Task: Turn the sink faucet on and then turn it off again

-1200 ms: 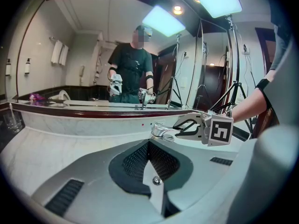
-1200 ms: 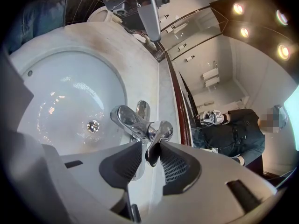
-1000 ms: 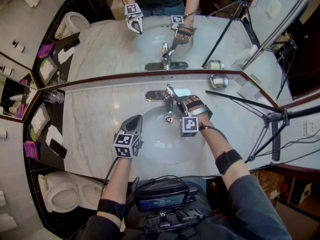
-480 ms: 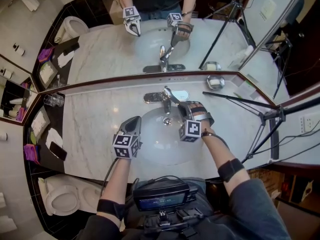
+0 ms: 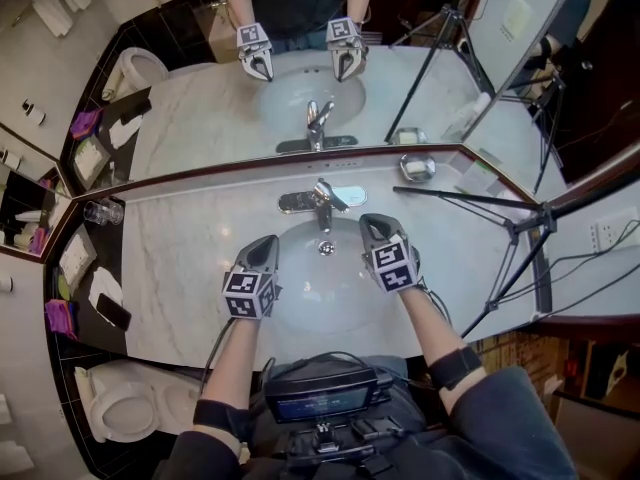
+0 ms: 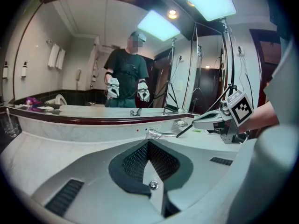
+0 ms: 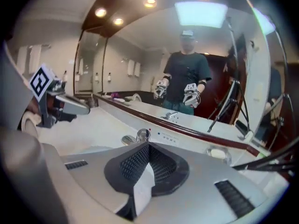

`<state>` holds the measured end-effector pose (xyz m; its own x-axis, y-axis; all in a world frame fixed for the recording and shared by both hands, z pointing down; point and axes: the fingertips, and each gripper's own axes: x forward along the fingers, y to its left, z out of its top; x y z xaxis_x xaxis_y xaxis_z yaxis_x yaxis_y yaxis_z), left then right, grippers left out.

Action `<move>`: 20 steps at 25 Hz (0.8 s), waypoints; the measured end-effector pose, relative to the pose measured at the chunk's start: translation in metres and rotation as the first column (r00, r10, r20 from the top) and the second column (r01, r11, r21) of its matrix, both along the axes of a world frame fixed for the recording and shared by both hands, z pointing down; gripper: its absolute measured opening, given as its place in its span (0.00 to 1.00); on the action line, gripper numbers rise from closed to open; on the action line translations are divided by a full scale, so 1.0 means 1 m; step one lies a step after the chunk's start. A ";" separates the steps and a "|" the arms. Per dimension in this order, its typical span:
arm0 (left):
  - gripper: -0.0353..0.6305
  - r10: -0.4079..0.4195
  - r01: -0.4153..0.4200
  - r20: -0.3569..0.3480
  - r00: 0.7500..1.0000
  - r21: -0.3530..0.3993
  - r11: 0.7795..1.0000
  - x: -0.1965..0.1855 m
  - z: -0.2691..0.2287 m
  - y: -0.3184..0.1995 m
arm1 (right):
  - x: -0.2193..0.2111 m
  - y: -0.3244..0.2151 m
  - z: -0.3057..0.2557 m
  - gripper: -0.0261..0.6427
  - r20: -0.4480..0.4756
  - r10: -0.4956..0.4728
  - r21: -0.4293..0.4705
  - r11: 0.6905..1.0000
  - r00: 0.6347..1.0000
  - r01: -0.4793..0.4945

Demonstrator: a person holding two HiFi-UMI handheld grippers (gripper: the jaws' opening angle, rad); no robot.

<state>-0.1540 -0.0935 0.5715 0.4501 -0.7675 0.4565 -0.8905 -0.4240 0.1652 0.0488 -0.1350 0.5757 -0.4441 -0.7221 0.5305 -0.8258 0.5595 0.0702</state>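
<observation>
The chrome faucet [image 5: 320, 201] stands behind the white sink basin [image 5: 310, 290], its lever angled to the right. My right gripper [image 5: 371, 227] hovers over the basin's right side, apart from the faucet. Its jaws have just been closing and are shut with nothing between them. My left gripper [image 5: 264, 248] hangs over the basin's left rim, shut and empty. In the left gripper view its shut tips [image 6: 148, 143] point at the faucet [image 6: 161, 133], with the right gripper [image 6: 196, 123] off to the right. The right gripper view shows the faucet [image 7: 139, 135] just past its shut tips [image 7: 148, 146].
A marble counter [image 5: 190, 258] runs under a wide mirror [image 5: 300, 78]. A soap dish [image 5: 417, 167] sits at the back right and a glass [image 5: 103, 211] at the back left. A tripod [image 5: 520, 228] stands to the right. At the left are a phone [image 5: 108, 311] and a toilet [image 5: 120, 408].
My right gripper left the faucet lever, drew back toward me and to the right, rolled its marker cube upward, and its jaws closed. The left gripper stayed put.
</observation>
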 end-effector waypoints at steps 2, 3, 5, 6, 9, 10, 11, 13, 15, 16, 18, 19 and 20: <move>0.05 -0.007 0.007 -0.008 1.000 0.003 1.000 0.000 -0.002 0.001 | 0.010 0.006 0.003 0.07 0.107 0.066 -0.055 0.997 0.992 -0.060; 0.05 -0.011 0.011 -0.011 1.000 0.005 1.000 -0.001 -0.003 0.002 | 0.014 0.009 0.006 0.06 0.141 0.087 -0.074 0.994 0.986 -0.077; 0.05 -0.019 0.019 -0.020 1.000 0.008 1.000 -0.001 -0.006 0.005 | 0.019 0.015 0.008 0.07 0.182 0.108 -0.099 0.991 0.977 -0.091; 0.05 -0.023 0.024 -0.026 0.999 0.009 1.000 -0.001 -0.007 0.007 | 0.020 0.019 0.008 0.07 0.194 0.113 -0.108 0.990 0.975 -0.093; 0.05 -0.032 0.032 -0.047 0.998 0.014 0.999 -0.001 -0.013 0.012 | 0.023 0.027 0.004 0.07 0.219 0.123 -0.119 0.988 0.968 -0.099; 0.05 -0.033 0.034 -0.049 0.998 0.016 0.999 -0.001 -0.015 0.013 | 0.024 0.028 0.002 0.07 0.225 0.126 -0.118 0.988 0.966 -0.101; 0.05 -0.035 0.036 -0.045 0.998 0.020 0.999 -0.002 -0.017 0.014 | 0.024 0.029 -0.001 0.07 0.231 0.128 -0.115 0.988 0.964 -0.103; 0.05 -0.039 0.040 -0.033 0.999 0.027 0.999 -0.004 -0.020 0.017 | 0.024 0.029 -0.005 0.07 0.240 0.129 -0.110 0.988 0.962 -0.105; 0.05 -0.042 0.044 -0.037 0.998 0.033 0.999 -0.007 -0.024 0.021 | 0.022 0.031 -0.009 0.07 0.244 0.128 -0.106 0.989 0.961 -0.105; 0.05 -0.044 0.046 -0.043 0.998 0.038 0.998 -0.008 -0.027 0.022 | 0.022 0.031 -0.011 0.07 0.245 0.127 -0.104 0.989 0.961 -0.104; 0.05 -0.055 0.058 -0.049 0.997 0.057 0.997 -0.010 -0.032 0.023 | 0.021 0.032 -0.014 0.07 0.246 0.123 -0.098 0.990 0.962 -0.102; 0.05 -0.061 0.065 -0.047 0.997 0.069 0.995 -0.012 -0.035 0.023 | 0.020 0.032 -0.015 0.07 0.244 0.121 -0.095 0.990 0.962 -0.100; 0.05 -0.066 0.069 -0.045 0.997 0.081 0.994 -0.013 -0.037 0.023 | 0.019 0.032 -0.016 0.07 0.243 0.119 -0.093 0.991 0.963 -0.099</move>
<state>-0.1673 -0.0709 0.5345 0.4137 -0.8308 0.3724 -0.9104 -0.3769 0.1706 0.0682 -0.1029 0.5593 -0.4900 -0.7335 0.4710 -0.8679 0.4609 -0.1851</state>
